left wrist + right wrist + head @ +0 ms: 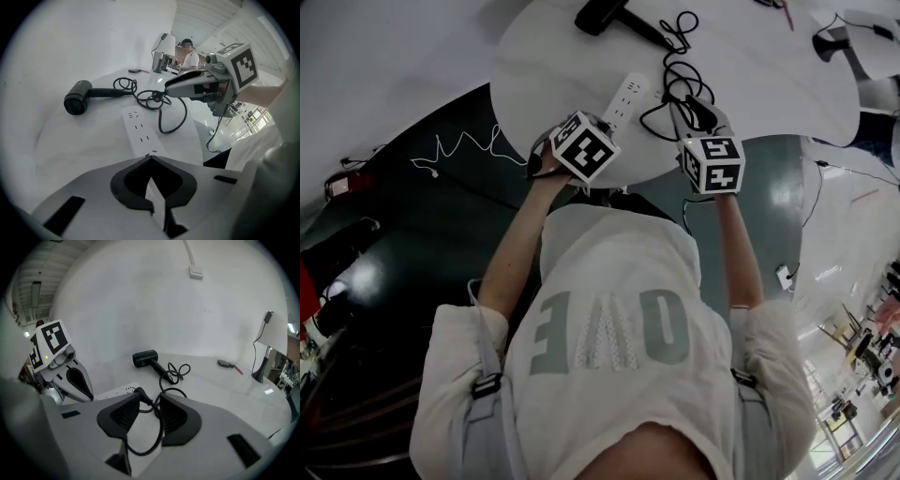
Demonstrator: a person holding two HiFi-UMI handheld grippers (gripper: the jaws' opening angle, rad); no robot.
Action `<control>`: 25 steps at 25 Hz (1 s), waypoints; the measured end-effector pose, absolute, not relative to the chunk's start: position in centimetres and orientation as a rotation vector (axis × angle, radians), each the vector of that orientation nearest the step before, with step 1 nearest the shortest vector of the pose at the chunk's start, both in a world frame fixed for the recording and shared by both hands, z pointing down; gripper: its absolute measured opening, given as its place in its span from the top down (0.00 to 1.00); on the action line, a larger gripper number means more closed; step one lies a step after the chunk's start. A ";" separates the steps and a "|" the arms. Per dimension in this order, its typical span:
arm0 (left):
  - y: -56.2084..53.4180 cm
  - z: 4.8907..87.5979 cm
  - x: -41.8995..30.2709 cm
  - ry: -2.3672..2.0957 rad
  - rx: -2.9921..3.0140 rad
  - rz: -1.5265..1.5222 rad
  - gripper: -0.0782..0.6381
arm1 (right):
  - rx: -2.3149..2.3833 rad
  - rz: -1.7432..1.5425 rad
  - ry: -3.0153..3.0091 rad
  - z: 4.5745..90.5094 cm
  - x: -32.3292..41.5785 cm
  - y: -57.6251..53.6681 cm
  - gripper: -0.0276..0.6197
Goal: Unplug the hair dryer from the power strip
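White round table (544, 56), dark floor (422, 244)

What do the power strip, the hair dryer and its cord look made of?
Power strip: white hard plastic, smooth matte, with moulded slots. Hair dryer: probably black plastic, faint sheen on the barrel. Cord: black rubber or PVC jacket, judging by its loose curls.

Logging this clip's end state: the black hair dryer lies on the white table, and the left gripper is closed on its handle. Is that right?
Not the handle. The left gripper is closed on the near end of the white power strip, as the left gripper view shows. The black hair dryer does lie on the white table, apart from that gripper.
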State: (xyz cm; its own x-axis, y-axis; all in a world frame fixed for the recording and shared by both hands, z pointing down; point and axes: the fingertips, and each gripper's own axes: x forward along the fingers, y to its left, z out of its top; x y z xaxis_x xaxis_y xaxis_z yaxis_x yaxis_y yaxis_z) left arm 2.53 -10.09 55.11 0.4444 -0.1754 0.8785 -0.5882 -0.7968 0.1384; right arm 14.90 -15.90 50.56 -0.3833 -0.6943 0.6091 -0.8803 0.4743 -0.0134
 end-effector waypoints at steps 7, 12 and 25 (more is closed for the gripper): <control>-10.1 55.2 2.6 -0.631 2.274 1.311 0.88 | 1.301 0.432 -2.168 50.4 15.3 -16.0 0.71; -10.2 55.2 2.6 -0.635 2.280 1.313 0.88 | 1.292 0.438 -2.170 50.2 15.0 -16.0 0.71; -10.0 55.0 2.4 -0.657 2.279 1.257 0.88 | 1.370 0.465 -2.151 48.8 14.6 -17.2 0.71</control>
